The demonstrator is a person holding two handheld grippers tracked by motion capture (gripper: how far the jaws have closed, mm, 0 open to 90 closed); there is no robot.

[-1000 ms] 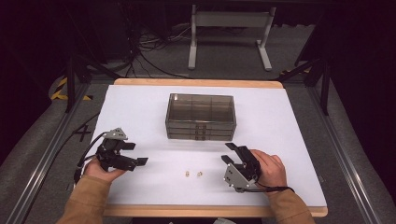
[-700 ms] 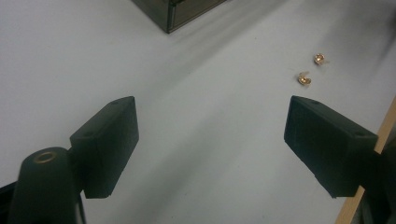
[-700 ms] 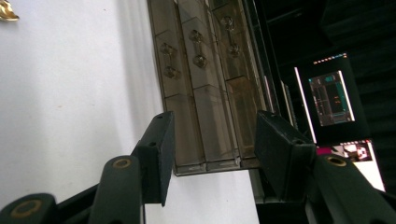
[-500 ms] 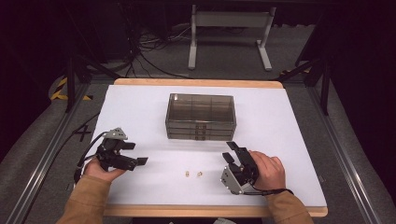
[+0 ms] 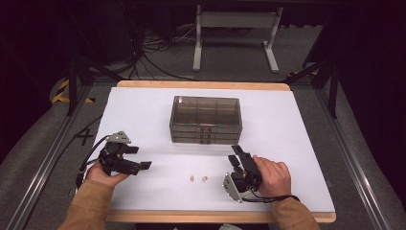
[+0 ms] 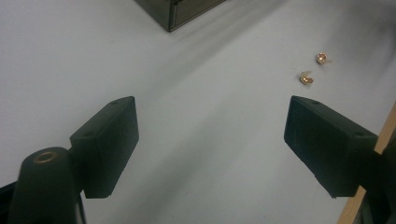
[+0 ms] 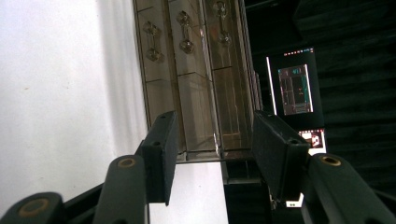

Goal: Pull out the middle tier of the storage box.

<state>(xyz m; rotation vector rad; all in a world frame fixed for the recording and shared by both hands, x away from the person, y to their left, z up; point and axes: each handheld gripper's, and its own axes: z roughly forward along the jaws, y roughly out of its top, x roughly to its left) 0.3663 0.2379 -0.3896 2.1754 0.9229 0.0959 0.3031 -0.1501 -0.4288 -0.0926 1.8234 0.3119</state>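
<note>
A smoky see-through drawer box [image 5: 206, 120] stands at the table's middle. Two small copper-coloured pieces [image 5: 191, 179] [image 5: 204, 178] lie on the white top in front of it. My left gripper [image 5: 140, 157] rests at the front left, held in a hand, its jaws wide open and empty. In the left gripper view [image 6: 212, 116] the two copper pieces [image 6: 306, 78] [image 6: 321, 58] lie ahead to the right. My right gripper [image 5: 234, 155] lies rolled on its side at the front right and points at the box. Its jaws [image 7: 215, 123] stand partly open with nothing between them. The box's drawer fronts [image 7: 187, 70] show beyond them.
The white table top [image 5: 297, 143] has a wooden front edge [image 5: 215, 216]. Metal rails run along both sides of the table. A lit screen [image 7: 294, 84] shows in the dark beyond the box. Cables and a grey stand [image 5: 234, 28] lie on the floor behind the table.
The right gripper has rolled a little further onto its side and shifted slightly towards the front edge. The left gripper has kept still.
</note>
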